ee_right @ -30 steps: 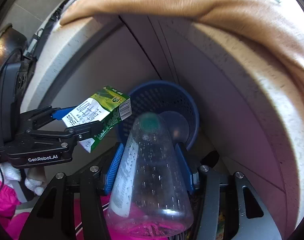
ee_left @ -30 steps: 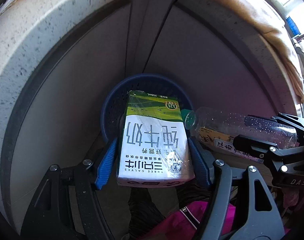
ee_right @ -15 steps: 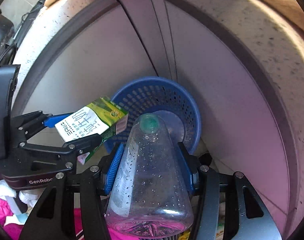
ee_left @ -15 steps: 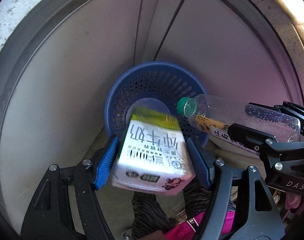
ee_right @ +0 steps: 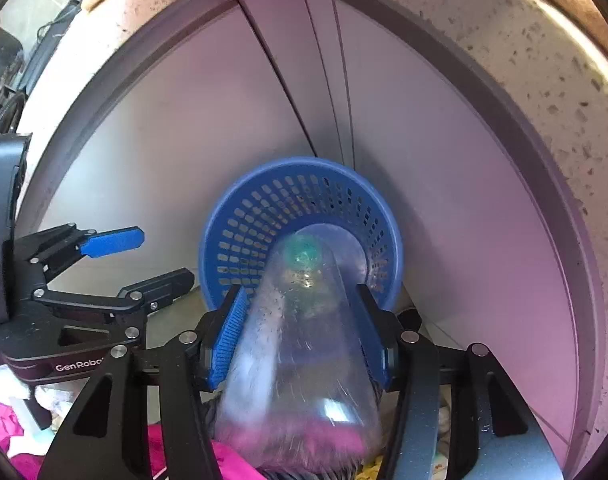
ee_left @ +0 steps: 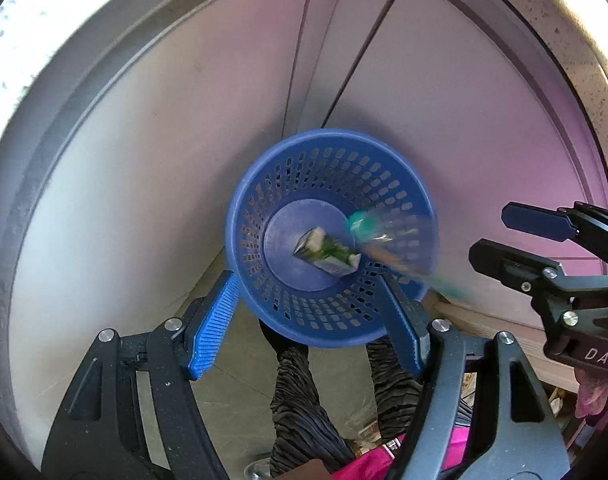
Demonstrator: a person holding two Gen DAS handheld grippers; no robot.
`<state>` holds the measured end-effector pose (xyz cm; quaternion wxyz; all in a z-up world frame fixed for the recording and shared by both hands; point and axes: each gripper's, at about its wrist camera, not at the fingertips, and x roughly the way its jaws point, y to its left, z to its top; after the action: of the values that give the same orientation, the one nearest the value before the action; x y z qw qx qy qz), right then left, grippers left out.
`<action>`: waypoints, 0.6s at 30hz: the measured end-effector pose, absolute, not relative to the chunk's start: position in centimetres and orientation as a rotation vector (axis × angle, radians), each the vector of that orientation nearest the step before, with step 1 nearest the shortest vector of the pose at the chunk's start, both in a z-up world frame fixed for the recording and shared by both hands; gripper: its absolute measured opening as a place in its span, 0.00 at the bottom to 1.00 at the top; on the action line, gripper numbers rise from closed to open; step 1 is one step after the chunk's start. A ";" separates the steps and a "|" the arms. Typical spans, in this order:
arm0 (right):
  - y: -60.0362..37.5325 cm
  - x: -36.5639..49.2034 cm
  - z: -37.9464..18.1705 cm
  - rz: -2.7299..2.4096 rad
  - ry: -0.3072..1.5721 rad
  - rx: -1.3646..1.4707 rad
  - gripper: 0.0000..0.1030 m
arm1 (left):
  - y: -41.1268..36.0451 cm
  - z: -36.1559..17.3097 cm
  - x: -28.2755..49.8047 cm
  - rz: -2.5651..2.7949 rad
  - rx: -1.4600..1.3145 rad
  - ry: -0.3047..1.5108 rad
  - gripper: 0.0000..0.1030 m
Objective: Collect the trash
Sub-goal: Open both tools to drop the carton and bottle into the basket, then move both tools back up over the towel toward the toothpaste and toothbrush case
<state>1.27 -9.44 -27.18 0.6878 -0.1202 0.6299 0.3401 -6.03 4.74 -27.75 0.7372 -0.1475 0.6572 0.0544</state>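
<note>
Bottle [ee_right: 304, 336] cap-first toward blue basket [ee_right: 232, 216], long axis steeply downward

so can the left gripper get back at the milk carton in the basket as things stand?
Probably yes. The left gripper is open and empty right above the blue basket, the milk carton lies exposed on its bottom. Only the blurred bottle crosses the rim beside it.

left gripper [ee_left: 307, 320]: black linkage frame, silver screws at the joints
left fingers [ee_left: 214, 324]: ribbed blue pads; "GenRobo" in white on the body, at 8 o'clock in the right wrist view
right gripper [ee_right: 300, 334]: same black frame and silver screws; "DAS" in white, at 4 o'clock in the left wrist view
right fingers [ee_right: 228, 336]: ribbed blue pads
clothing [ee_left: 304, 408]: dark crinkled trousers, bright pink garment at 6 o'clock
</note>
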 end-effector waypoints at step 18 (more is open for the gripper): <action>-10.6 1.4 -21.8 0.844 1.364 -0.221 0.52 | 6.3 -21.6 -6.2 0.144 -0.315 1.343 0.70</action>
<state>1.36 -10.59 -21.83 0.6900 -0.0986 0.6098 0.3773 -6.24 6.31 -21.57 0.7690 -0.1452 0.6190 0.0662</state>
